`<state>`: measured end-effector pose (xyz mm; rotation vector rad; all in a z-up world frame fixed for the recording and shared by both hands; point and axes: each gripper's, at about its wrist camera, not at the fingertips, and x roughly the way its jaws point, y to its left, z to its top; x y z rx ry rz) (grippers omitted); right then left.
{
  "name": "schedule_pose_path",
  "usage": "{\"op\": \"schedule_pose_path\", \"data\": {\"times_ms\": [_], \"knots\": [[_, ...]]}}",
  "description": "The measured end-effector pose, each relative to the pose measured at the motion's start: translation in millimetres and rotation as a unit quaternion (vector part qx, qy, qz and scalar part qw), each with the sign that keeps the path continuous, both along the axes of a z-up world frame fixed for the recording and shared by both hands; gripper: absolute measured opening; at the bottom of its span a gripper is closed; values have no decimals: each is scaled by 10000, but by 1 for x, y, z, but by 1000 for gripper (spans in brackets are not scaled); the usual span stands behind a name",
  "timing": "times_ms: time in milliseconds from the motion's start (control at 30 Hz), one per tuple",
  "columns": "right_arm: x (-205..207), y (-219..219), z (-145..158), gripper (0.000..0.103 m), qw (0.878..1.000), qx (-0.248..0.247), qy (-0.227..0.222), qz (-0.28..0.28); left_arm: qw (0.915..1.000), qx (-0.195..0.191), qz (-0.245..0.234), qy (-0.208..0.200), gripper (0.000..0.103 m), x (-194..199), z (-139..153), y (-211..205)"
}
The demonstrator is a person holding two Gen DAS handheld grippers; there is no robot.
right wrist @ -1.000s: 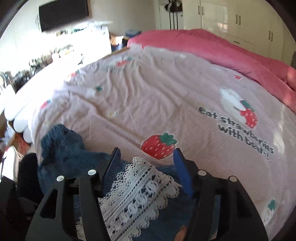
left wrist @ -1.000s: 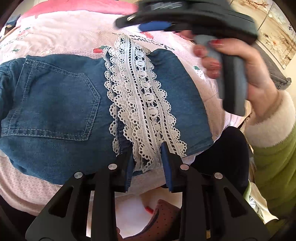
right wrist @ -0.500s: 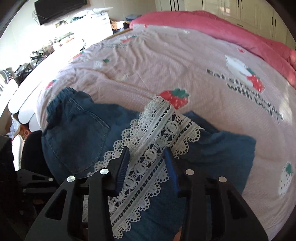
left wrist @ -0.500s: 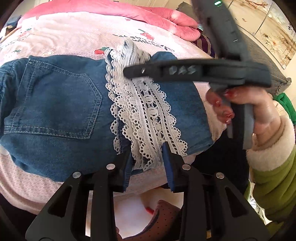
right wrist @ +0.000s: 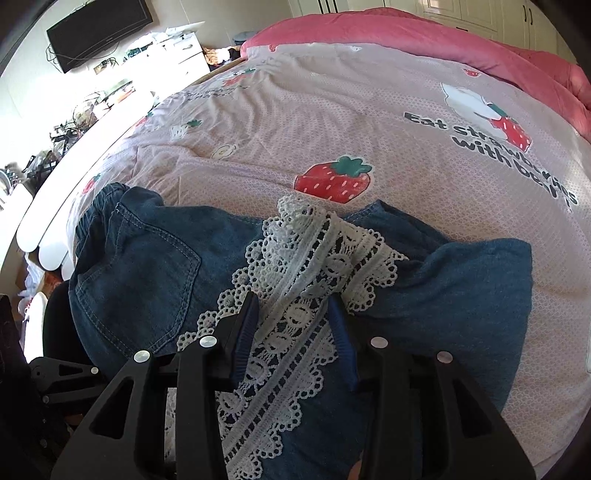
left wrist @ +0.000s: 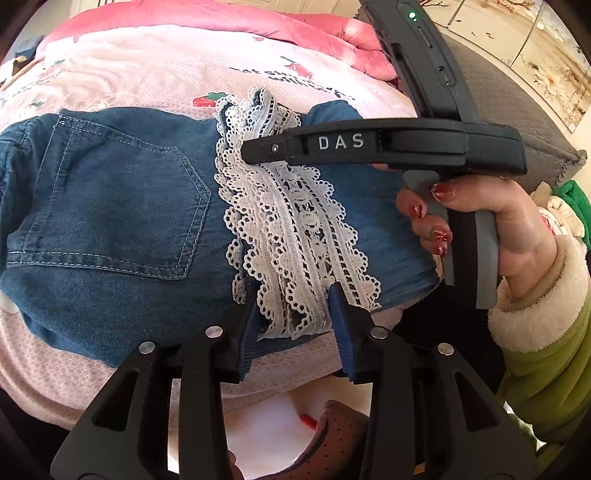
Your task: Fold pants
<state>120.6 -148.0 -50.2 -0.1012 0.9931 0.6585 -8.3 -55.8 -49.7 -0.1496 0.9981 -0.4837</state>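
Bedroom setting: your work surface was a bed (right wrist: 332,122) under a pale pink strawberry-print cover, with a darker pink quilt (right wrist: 424,33) bunched along its far side, a wall-mounted screen (right wrist: 99,33) and a cluttered white shelf beyond the bed's far left corner. Denim pants (left wrist: 110,221) lay folded near the bed's near edge, back pocket up on the left, white lace trim (left wrist: 295,229) running across the middle from the near edge toward the far one. Your left tongs (left wrist: 295,328) sat at the near edge with the lace end between the blue pads; the jaws were opening, and the pads stood just beside the lace, not visibly pressing it. Your right tongs (right wrist: 293,325) pointed steeply down over the far portion of the lace, part-way spread, a band of lace lying between the pads; from the wrist view you could not tell whether the pads pressed the fabric, though a gap showed on each side. In the left wrist view, your right hand (left wrist: 491,225) gripped the tool's grey handle, cream cuff and green sleeve (left wrist: 546,362) behind it. Right of the lace, a denim flap (right wrist: 461,280) lay flat on the cover.
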Motion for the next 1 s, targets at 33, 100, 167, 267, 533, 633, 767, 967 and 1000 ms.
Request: {"op": "schedule_pose_path", "data": {"times_ms": [33,100,167,267,533,633,767,967,1000], "knots": [[-2,-2,4,39,10000,80,-29,-23,10000,-4,-8,1,30,-1,0,0],[-5,-7,11,39,9997,198,-89,-97,10000,-15,-26,-9,31,-1,0,-1],[-10,-11,17,48,9993,264,-163,-216,10000,-28,-53,-6,34,-1,0,-1],[-17,-12,25,48,9987,352,-290,-212,9999,26,-97,-56,37,-4,1,-3],[7,9,25,54,9990,331,-272,-126,9999,110,-98,-88,39,-8,4,-9],[24,15,7,55,9993,235,168,-226,9998,133,-87,-106,41,-8,4,-9],[28,16,2,57,9989,292,236,-267,9998,148,-33,-132,44,-8,5,-4],[11,-4,34,63,9963,730,-68,-443,9993,188,139,-298,49,-6,18,6],[7,-8,41,66,9956,782,-152,-492,9989,215,184,-363,51,-7,21,8]]}}
